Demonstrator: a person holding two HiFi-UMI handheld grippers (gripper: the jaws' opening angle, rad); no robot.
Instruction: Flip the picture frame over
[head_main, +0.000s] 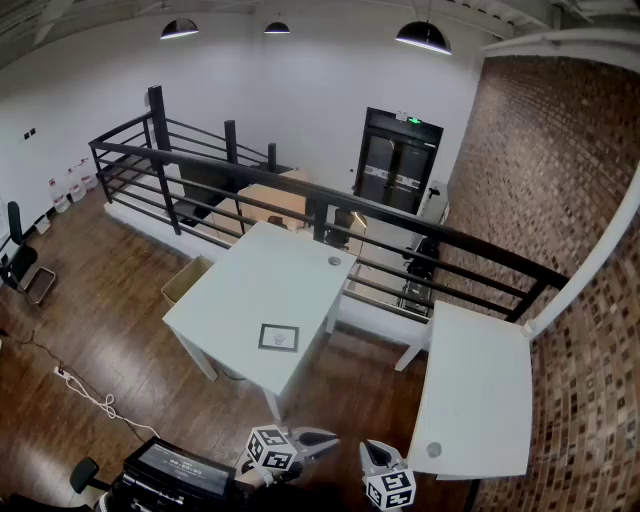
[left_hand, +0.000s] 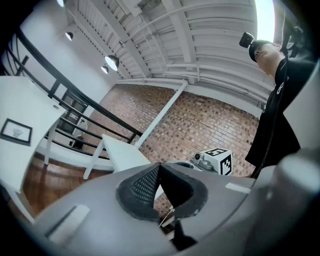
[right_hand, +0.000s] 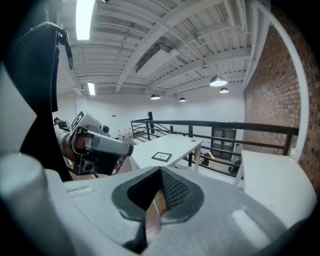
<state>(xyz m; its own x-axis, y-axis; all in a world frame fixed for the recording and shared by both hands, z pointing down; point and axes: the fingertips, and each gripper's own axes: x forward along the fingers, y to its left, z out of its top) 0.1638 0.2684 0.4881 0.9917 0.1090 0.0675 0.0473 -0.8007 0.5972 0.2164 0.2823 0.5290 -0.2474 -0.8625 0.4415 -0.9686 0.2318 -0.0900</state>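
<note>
- Both tongs are clenched with nothing between them: the left tongs (left_hand: 159, 167) show their dark ridged pads pressed together, and the right tongs (right_hand: 161, 172) show the same.
- They hang low and close to the person, well apart from the white rectangular bench (head_main: 250, 280).
- On that bench lies the small rectangular picture frame with a dark border and pale print (head_main: 278, 338). It is flat, near the bench's nearest corner and just inside the right-hand edge.
- Its print shows upward, so the flip is judged not yet begun; the step in hand is the reach.
- To do it well, the tongs should probably part before arriving, since closed tips cannot take the border.
- A flat frame gives little to pinch. Nudging it slightly over the right-hand edge would likely let one jaw slip beneath.
- One set of tongs could steady the far border while the other lifts and turns.
- Lowering it gently should keep it from slapping or sliding off the corner.
</note>
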